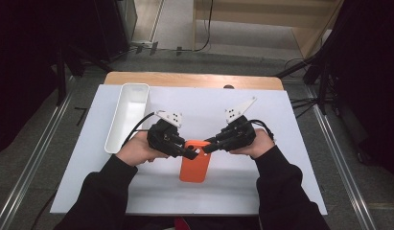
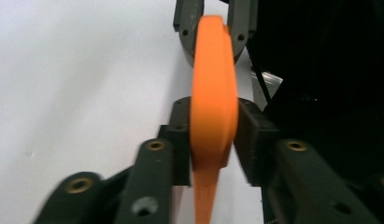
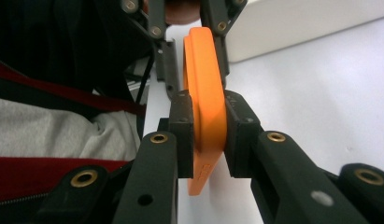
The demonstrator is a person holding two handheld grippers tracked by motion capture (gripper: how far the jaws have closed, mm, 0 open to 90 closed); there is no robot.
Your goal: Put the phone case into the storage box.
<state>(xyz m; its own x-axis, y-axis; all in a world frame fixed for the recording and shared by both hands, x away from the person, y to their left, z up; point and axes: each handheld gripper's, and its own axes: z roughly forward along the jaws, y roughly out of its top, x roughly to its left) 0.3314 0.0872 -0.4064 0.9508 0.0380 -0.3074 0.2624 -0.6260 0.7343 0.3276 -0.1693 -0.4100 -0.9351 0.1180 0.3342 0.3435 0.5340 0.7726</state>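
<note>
An orange phone case (image 1: 193, 167) is held on edge over the white table sheet (image 1: 281, 143), between both hands. In the right gripper view, my right gripper (image 3: 208, 135) is shut on one end of the case (image 3: 206, 93), with both pads pressed flat on its sides. My left gripper (image 2: 213, 140) straddles the other end of the case (image 2: 213, 84). Its jaws stand slightly apart from the case, and a sliver of white shows beside one jaw. In the high view, the left gripper (image 1: 191, 152) and the right gripper (image 1: 206, 147) meet tip to tip at the case's far end.
A long white bin (image 1: 127, 115) lies at the left of the sheet, beyond my left hand, and the bin (image 3: 297, 23) appears behind the case in the right gripper view. The wooden table edge (image 1: 194, 79) runs along the back. Dark stands flank the table.
</note>
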